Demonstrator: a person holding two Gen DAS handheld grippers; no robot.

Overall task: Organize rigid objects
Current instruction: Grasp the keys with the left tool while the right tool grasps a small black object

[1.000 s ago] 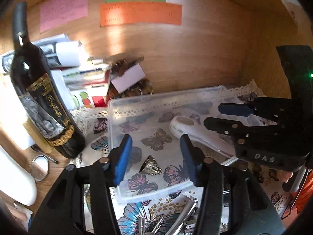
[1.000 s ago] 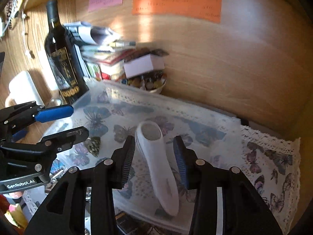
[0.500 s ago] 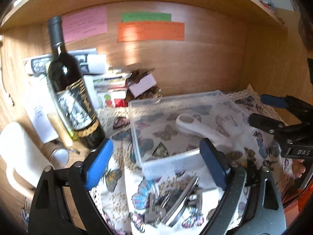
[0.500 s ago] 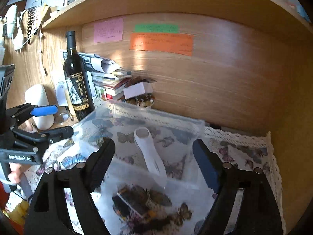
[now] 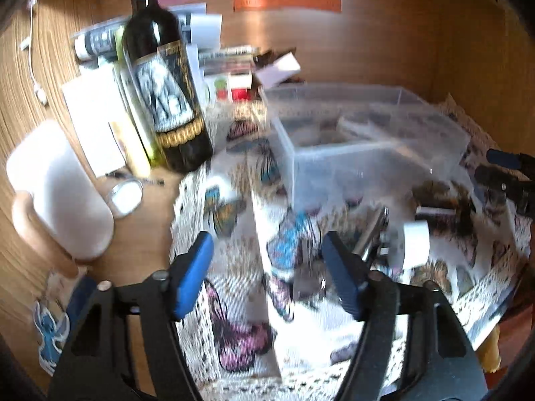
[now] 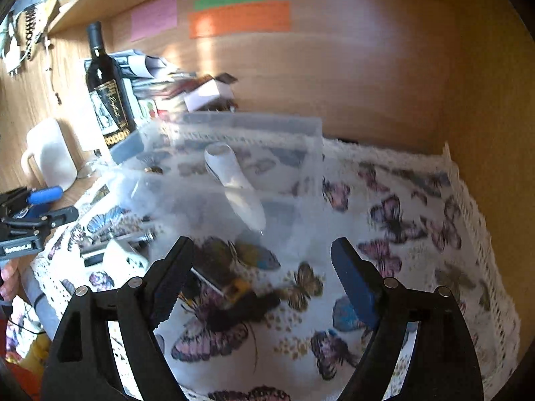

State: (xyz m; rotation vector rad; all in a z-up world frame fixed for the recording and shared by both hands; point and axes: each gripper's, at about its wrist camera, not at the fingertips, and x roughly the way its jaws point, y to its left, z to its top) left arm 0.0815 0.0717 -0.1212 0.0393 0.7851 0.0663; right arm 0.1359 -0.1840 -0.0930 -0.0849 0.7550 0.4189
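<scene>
Two items sit in the clear bin (image 6: 254, 127) at the surface's back edge: white handle-shaped tool-like piece (image 6: 230, 180), small brass bit (image 6: 153, 169). Left: keys, probably (image 5: 311, 280), white block (image 5: 416, 242), dark clutter near front edge. Left tool (image 5: 267, 277) spread, empty, over keys; right tool (image 6: 260, 267) spread, empty

Clutter (image 5: 384, 230) beside left tongs (image 5: 267, 267) — blurred, unidentifiable.
</scene>
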